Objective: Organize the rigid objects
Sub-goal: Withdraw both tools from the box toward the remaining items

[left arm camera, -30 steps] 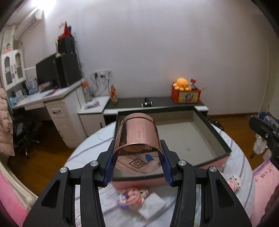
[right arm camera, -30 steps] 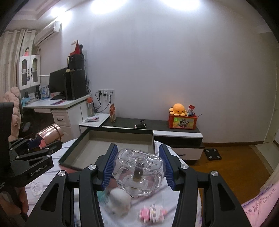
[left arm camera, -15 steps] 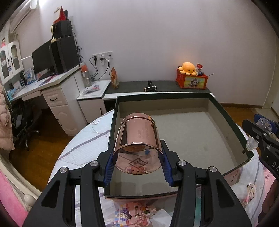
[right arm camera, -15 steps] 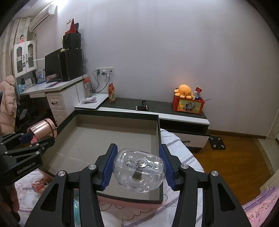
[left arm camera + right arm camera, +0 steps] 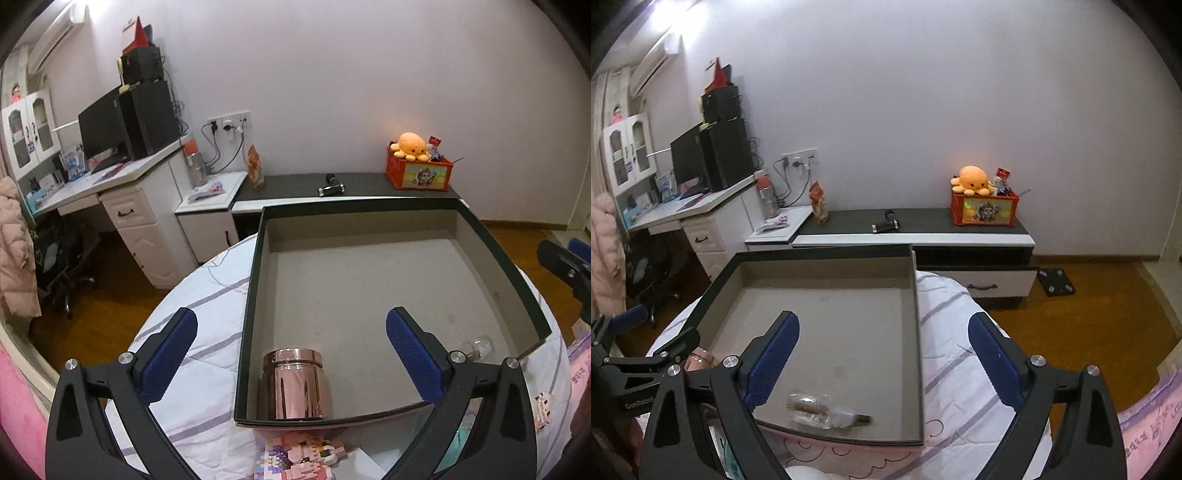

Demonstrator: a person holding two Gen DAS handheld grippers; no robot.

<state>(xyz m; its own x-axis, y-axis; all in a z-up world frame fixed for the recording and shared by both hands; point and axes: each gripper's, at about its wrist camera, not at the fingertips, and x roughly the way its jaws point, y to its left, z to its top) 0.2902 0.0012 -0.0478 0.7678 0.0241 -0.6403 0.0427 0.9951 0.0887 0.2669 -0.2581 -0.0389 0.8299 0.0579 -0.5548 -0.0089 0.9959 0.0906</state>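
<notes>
A shiny copper tin (image 5: 295, 384) stands upright in the near left corner of the dark-rimmed box (image 5: 255, 295). My left gripper (image 5: 291, 354) is open and empty just above and behind the tin. A clear glass bottle (image 5: 820, 406) lies on its side near the box's front right corner; it also shows in the left wrist view (image 5: 476, 347). My right gripper (image 5: 882, 362) is open and empty above the bottle. The box (image 5: 918, 332) sits on a round table with a striped white cloth (image 5: 960, 369).
Pixel-block toys (image 5: 299, 458) lie on the cloth in front of the box, another (image 5: 541, 406) at the right. Behind stand a low dark cabinet (image 5: 923, 229) with an orange plush box (image 5: 982, 206) and a white desk (image 5: 110, 192) with a monitor.
Both grippers opened. The copper tin left my left gripper and now stands in the box. The glass bottle left my right gripper and now lies in the box.
</notes>
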